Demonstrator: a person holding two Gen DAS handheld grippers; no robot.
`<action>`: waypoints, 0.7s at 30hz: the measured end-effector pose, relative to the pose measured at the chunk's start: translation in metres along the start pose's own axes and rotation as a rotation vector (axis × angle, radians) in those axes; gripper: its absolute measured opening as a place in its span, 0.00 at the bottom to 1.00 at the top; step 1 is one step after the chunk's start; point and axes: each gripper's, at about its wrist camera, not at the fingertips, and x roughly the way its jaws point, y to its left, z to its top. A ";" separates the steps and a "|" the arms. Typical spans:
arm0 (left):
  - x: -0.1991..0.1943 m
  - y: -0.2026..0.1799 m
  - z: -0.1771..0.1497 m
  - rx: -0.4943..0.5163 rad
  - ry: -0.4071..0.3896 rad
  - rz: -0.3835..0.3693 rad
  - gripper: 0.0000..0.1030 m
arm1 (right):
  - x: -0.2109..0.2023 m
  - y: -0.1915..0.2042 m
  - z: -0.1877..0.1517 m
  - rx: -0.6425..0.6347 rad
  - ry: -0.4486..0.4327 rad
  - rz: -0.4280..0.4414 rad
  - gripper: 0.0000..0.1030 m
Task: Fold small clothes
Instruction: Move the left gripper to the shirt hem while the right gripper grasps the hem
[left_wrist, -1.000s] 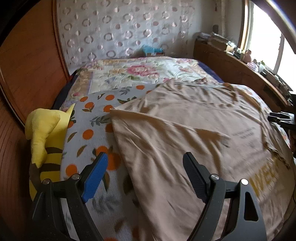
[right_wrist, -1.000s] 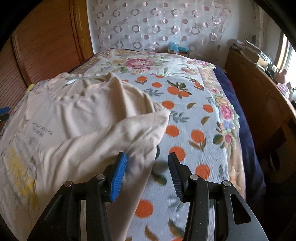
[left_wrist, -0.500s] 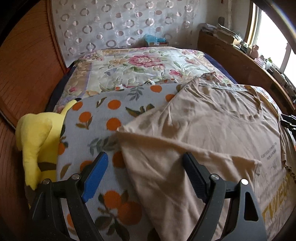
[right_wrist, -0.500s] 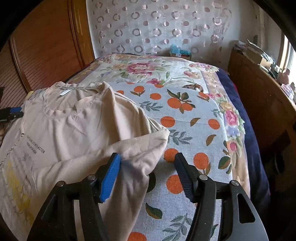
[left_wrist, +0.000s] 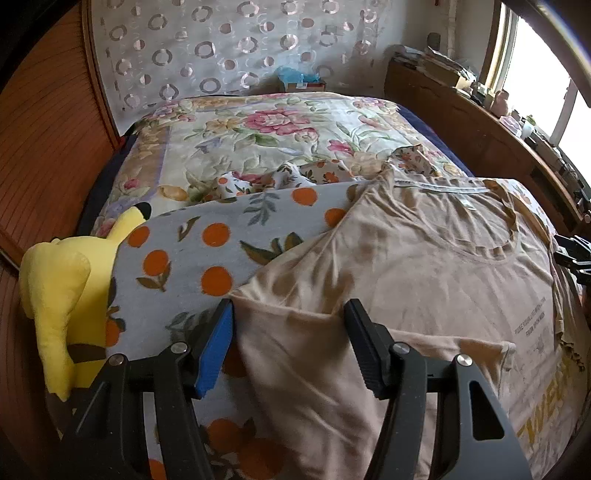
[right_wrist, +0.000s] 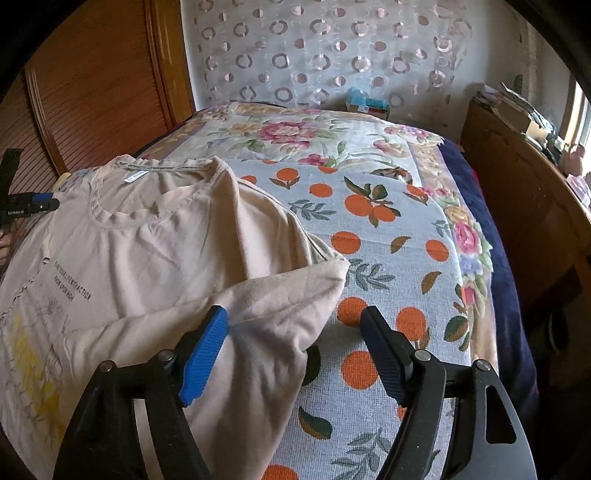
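A beige T-shirt (left_wrist: 424, 280) with printed text lies spread on the bed, neck towards the headboard. It also shows in the right wrist view (right_wrist: 147, 251). My left gripper (left_wrist: 288, 314) is open, its jaws on either side of the shirt's left sleeve (left_wrist: 288, 332). My right gripper (right_wrist: 293, 321) is open, its jaws on either side of the right sleeve (right_wrist: 288, 295), which is folded over the body. Neither gripper holds cloth.
The bed carries an orange-print blanket (right_wrist: 388, 240) over a floral quilt (left_wrist: 266, 133). A yellow plush toy (left_wrist: 62, 288) lies at the bed's left edge. A wooden wall (left_wrist: 40, 147) stands to the left. A cluttered wooden shelf (right_wrist: 524, 177) runs along the right.
Both grippers have drawn back and lowered to the shirt's sleeves. The shirt's neck and body have settled flatter on the bed. Both stay open.
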 end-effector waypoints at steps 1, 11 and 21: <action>0.000 0.001 0.000 -0.003 0.000 -0.001 0.60 | 0.000 0.000 0.000 0.000 0.000 0.001 0.74; -0.004 0.016 -0.008 -0.028 -0.028 0.005 0.39 | 0.006 0.000 0.007 -0.015 0.003 0.009 0.74; -0.004 0.001 -0.004 0.008 -0.047 -0.037 0.06 | 0.021 0.008 0.030 -0.075 0.023 0.059 0.09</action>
